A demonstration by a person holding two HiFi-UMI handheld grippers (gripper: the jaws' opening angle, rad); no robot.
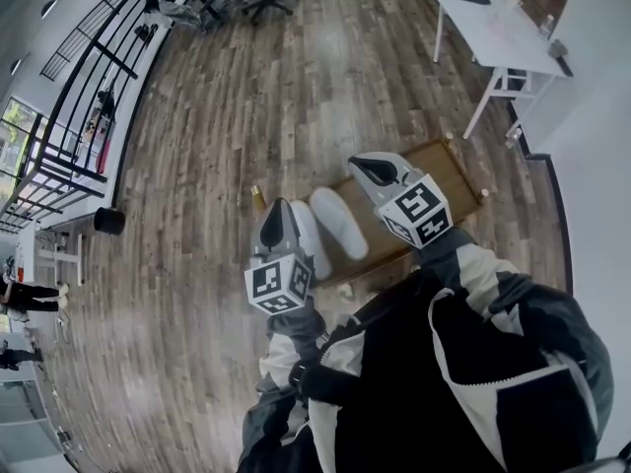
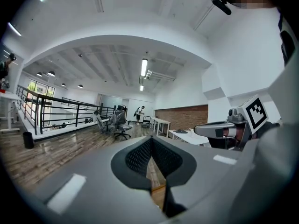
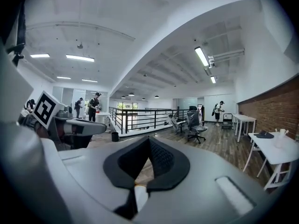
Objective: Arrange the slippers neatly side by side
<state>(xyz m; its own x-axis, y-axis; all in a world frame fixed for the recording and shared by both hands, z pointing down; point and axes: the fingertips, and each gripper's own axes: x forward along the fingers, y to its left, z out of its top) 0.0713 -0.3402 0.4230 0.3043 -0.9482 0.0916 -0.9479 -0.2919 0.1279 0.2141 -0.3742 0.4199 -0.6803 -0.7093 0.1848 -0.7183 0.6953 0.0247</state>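
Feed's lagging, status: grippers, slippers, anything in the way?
Left gripper shut, empty. Right gripper shut, empty. White slippers side by side on wooden board, one partly behind left gripper in head view. Nothing on them.

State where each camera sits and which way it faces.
Head view: on the person's head, facing steeply down at the slippers; left gripper, right gripper and jacket sleeves show.
Left gripper view: on that gripper, facing level across the room; its shut jaws show.
Right gripper view: likewise, its own shut jaws showing.
Shared: both show the office chair.
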